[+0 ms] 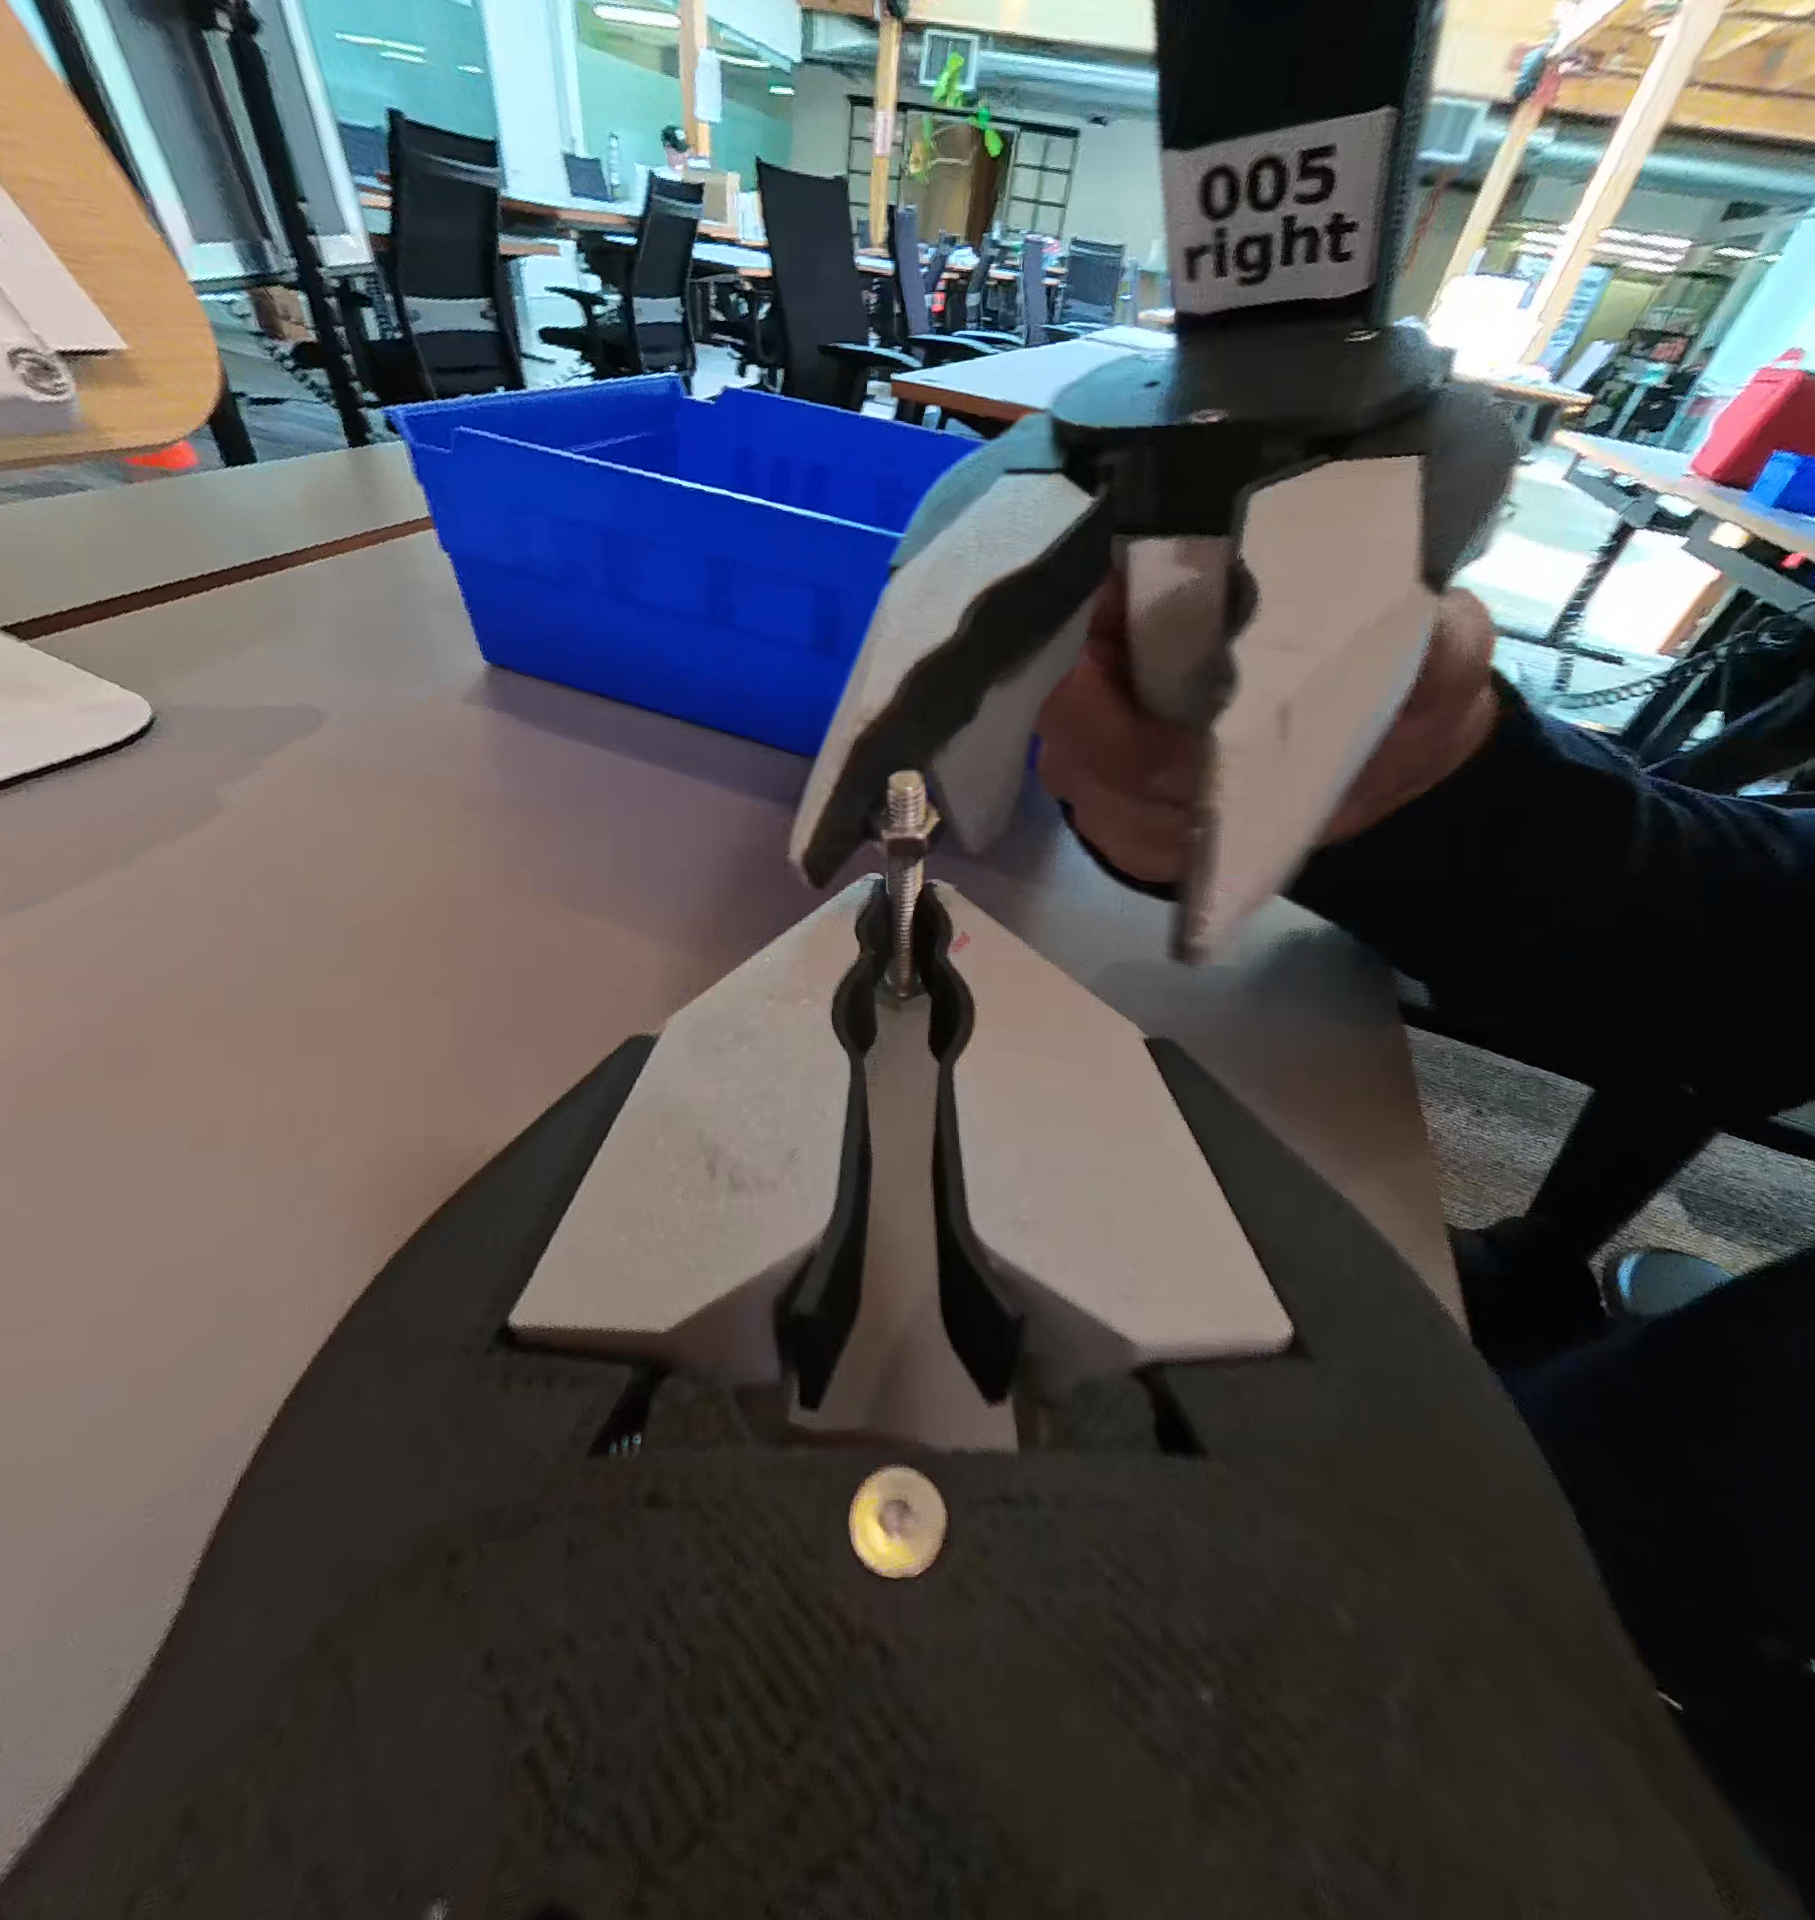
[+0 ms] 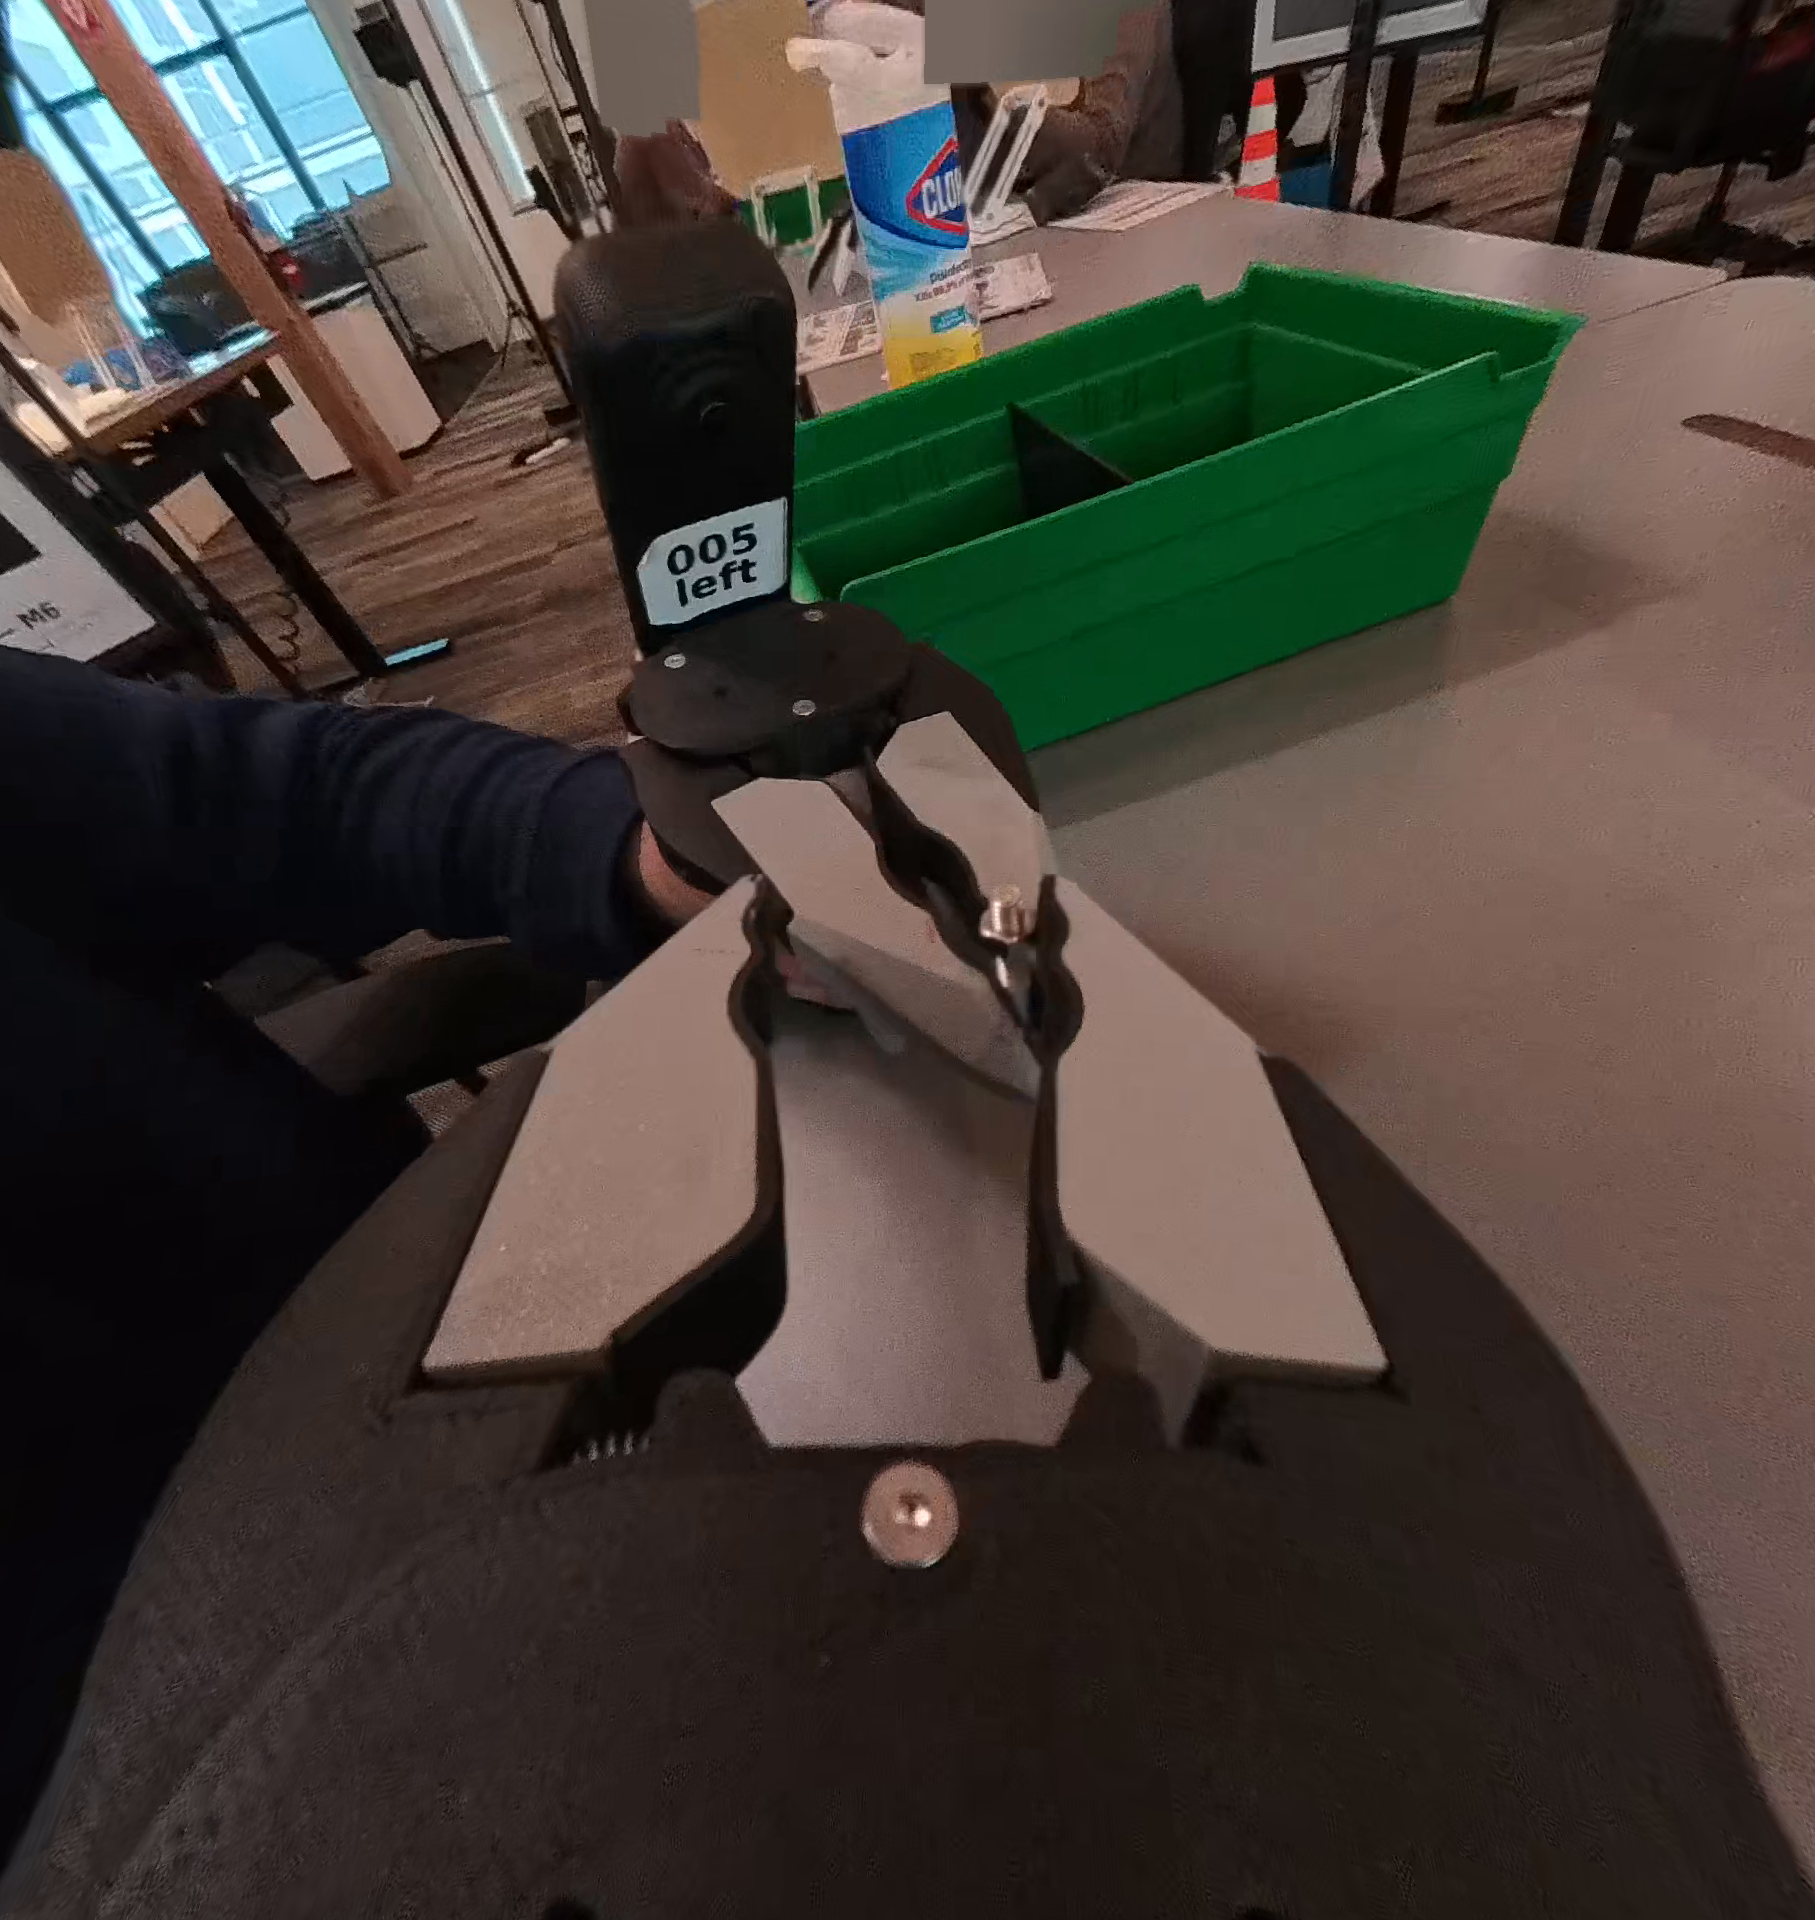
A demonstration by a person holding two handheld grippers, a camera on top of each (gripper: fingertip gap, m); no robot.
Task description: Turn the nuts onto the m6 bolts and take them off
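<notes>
In the left wrist view the left gripper [image 1: 903, 935] has its two fingers pressed in on the shank of the bolt [image 1: 901, 914], which stands upright between the black pads with its threaded tip pointing to twelve o'clock and its lower end seated in the scalloped notch. A hex nut [image 1: 905, 827] sits on the thread near the tip, just above the left gripper's fingertips. The right gripper [image 1: 887, 821] comes down from one o'clock, held by a hand [image 1: 1142, 748] in a dark sleeve, and its fingers flank the nut; whether both pads touch it cannot be told here. The right wrist view shows that gripper [image 2: 903, 935] with its fingers spread wide, the bolt and nut [image 2: 1007, 920] lying right against the inner edge of the finger at one o'clock, well clear of the other finger (so it is not pinching anything). All of this hangs above the grey table [image 1: 311, 935]. A blue bin [image 1: 674, 561] stands on the table at eleven o'clock in the left wrist view; a green bin [image 2: 1194, 561] with a dark divider stands at one o'clock in the right wrist view, and a spray bottle [image 2: 908, 229] stands behind it.
</notes>
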